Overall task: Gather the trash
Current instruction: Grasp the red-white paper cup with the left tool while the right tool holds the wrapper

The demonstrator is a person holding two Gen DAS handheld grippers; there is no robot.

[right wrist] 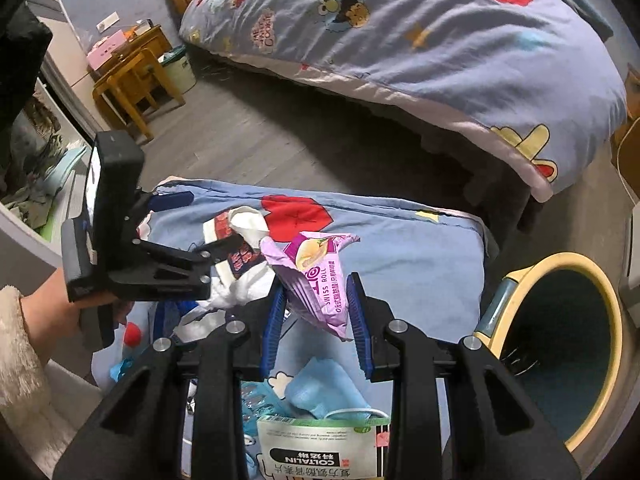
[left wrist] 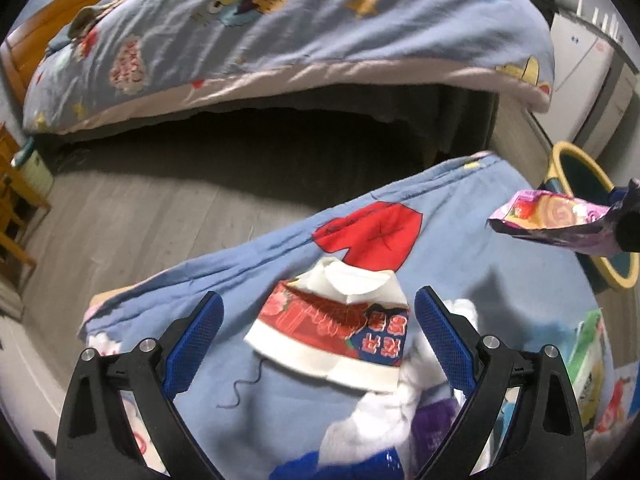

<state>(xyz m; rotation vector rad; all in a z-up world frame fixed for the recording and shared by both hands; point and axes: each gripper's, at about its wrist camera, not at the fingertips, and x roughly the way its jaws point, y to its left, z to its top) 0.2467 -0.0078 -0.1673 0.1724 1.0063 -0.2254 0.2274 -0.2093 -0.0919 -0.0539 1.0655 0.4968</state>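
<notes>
Right gripper (right wrist: 316,312) clamped on a purple snack wrapper (right wrist: 316,276), left gripper (left wrist: 318,332) spread wide over a crushed paper cup (left wrist: 336,332).

Wrapper pinched between the blue pads (right wrist: 362,328) and lifted off the blue cartoon sheet (right wrist: 420,264), bin (right wrist: 560,344) with the yellow rim just off to the right. Same wrapper showing up at the right edge of the left wrist view, hanging in front of that bin. Left jaws wide apart, either side of the red-and-white cup, not touching it as far as the blur lets on. Cup lying tipped on the sheet with white tissue (left wrist: 384,412) bunched right beside it. More litter nearer the camera in the right view: a light blue face mask (right wrist: 324,392) and a white medicine box (right wrist: 320,448). Big bed (right wrist: 420,48) with a matching cover across the grey floor behind.
</notes>
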